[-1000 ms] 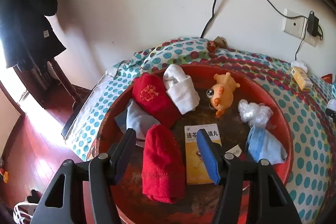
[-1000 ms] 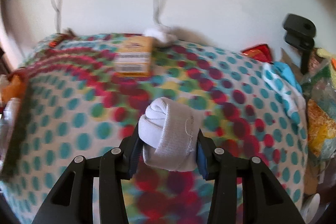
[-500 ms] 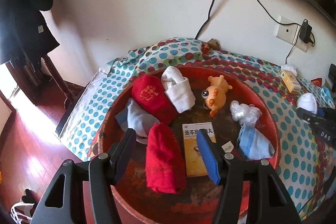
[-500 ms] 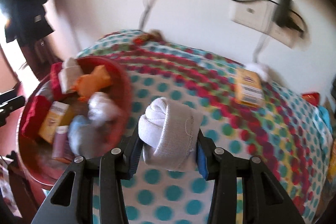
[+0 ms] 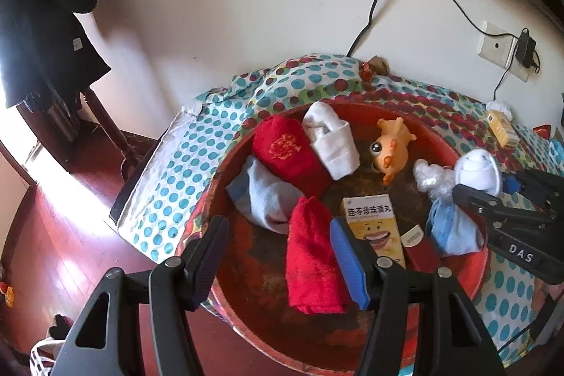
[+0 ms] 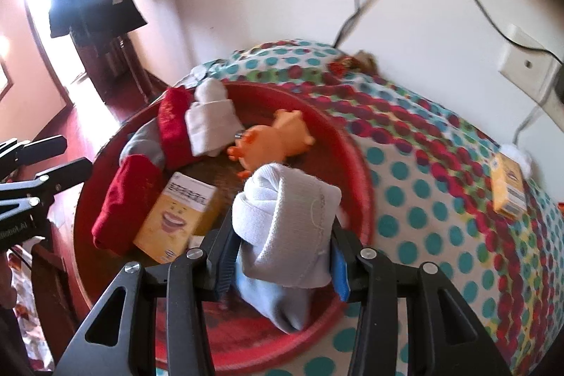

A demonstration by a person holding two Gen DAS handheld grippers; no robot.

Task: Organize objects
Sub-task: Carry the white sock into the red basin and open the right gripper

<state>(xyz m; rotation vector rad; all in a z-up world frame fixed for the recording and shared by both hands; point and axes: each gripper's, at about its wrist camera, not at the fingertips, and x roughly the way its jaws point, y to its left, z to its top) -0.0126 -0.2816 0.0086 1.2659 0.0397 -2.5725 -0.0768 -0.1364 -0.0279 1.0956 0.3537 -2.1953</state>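
Jaws: right gripper (image 6: 280, 258) clamped on rolled white sock (image 6: 289, 228) above red basin (image 5: 483, 261) right edge; left gripper (image 5: 278, 256) wide, empty, near side; early release risks sock landing on cloth

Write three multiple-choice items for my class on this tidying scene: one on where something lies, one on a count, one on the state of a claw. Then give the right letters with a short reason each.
1. Where does the orange toy lie?
A. in the red basin
B. on the wooden floor
C. on the spotted cloth beside the wall socket

2. How many red rolled cloths are in the basin?
A. none
B. two
C. five

3. What is the right claw doing?
A. standing open and empty
B. gripping a yellow box
C. gripping a white rolled sock

Answers:
1 A, the toy sits within the basin's rim.
2 B, one with gold embroidery, one plain.
3 C, the sock is pinched between both pads.
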